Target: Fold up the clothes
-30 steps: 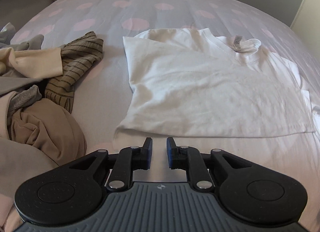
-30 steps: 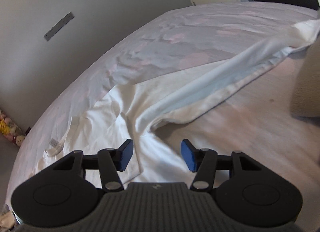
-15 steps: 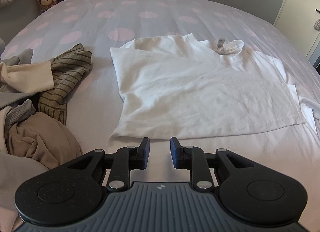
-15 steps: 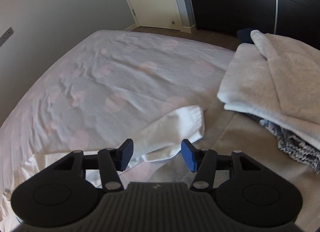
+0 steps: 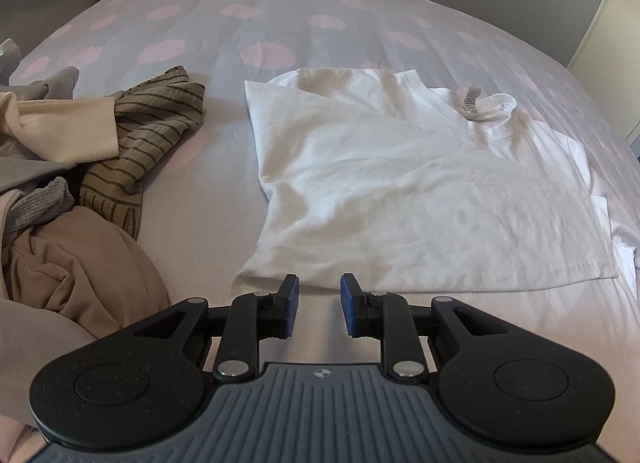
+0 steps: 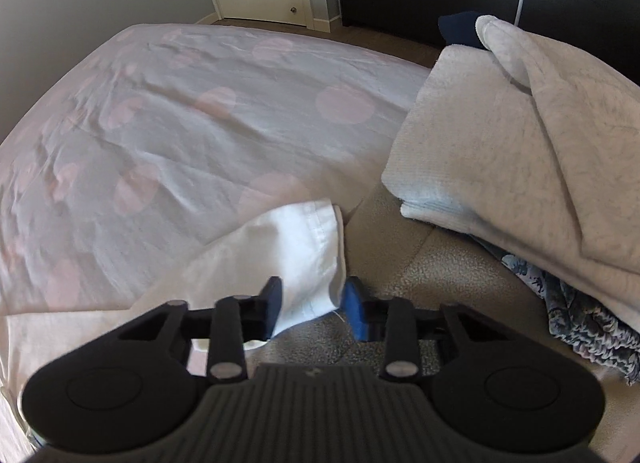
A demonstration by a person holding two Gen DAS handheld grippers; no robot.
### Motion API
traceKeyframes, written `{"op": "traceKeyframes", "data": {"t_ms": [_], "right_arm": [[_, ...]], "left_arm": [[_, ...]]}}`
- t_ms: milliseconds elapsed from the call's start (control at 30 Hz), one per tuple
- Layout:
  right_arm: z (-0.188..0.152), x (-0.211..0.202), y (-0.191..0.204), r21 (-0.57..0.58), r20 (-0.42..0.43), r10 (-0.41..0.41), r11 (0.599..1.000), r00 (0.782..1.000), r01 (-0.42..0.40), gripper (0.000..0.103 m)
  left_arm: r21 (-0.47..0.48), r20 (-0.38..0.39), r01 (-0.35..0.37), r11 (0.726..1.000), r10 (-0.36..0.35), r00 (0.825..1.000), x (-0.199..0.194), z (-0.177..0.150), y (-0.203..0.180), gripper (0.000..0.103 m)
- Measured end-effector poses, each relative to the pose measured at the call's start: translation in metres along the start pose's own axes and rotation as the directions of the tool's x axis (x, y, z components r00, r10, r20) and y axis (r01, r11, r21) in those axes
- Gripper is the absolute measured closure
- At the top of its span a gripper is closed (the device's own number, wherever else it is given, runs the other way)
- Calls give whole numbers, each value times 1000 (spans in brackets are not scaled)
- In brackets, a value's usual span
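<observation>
While laundry pile [image 5: 72,167] flanks it, T-shirt [image 5: 420,191] lies flat.

No text can be read. The white T-shirt [image 5: 400,199] carries a small neck tag [image 5: 471,100], well ahead and to the right of the left gripper's fingers [image 5: 289,301] (its print is too fine and blurred to make out). The left gripper body shows only a small round emblem [image 5: 320,373], without letters.

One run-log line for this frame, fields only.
task: fold clothes | left hand-held gripper: open, at white T-shirt hem | right hand-held gripper: open, straddling sleeve | grasped: nothing
</observation>
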State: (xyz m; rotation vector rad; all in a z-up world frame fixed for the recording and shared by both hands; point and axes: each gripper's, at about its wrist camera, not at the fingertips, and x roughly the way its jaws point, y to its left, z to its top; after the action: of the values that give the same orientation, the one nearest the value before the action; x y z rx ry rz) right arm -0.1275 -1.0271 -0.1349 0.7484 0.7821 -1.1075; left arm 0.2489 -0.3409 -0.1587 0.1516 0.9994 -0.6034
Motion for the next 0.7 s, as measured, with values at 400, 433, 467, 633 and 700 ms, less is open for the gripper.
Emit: {"op": "traceKeyframes", "data": {"t_ms": [400, 433, 467, 633, 700], "right_arm": [[65, -136, 100, -116, 206, 137, 987, 969, -115, 97], [68, -153, 116, -143, 226, 158, 981, 961, -128, 97], [70, -171, 133, -170, 244, 184, 975, 952, -145, 96], [59, -255, 219, -321, 295, 317, 921, 901, -219, 97], [47, -285, 254, -379, 294, 372, 891, 880, -250, 97]], "left_arm": [[-9, 43, 53, 999, -52, 998, -17, 5, 0, 83], [-14, 46, 58, 998, -58, 997, -20, 5, 2, 83], [-19, 48, 65, 998, -64, 997, -22, 6, 4, 83], [-12, 33, 90, 996, -89, 995, -24, 5, 14, 83], [-15, 13, 76, 997, -75, 997, -20, 3, 20, 83]]}}
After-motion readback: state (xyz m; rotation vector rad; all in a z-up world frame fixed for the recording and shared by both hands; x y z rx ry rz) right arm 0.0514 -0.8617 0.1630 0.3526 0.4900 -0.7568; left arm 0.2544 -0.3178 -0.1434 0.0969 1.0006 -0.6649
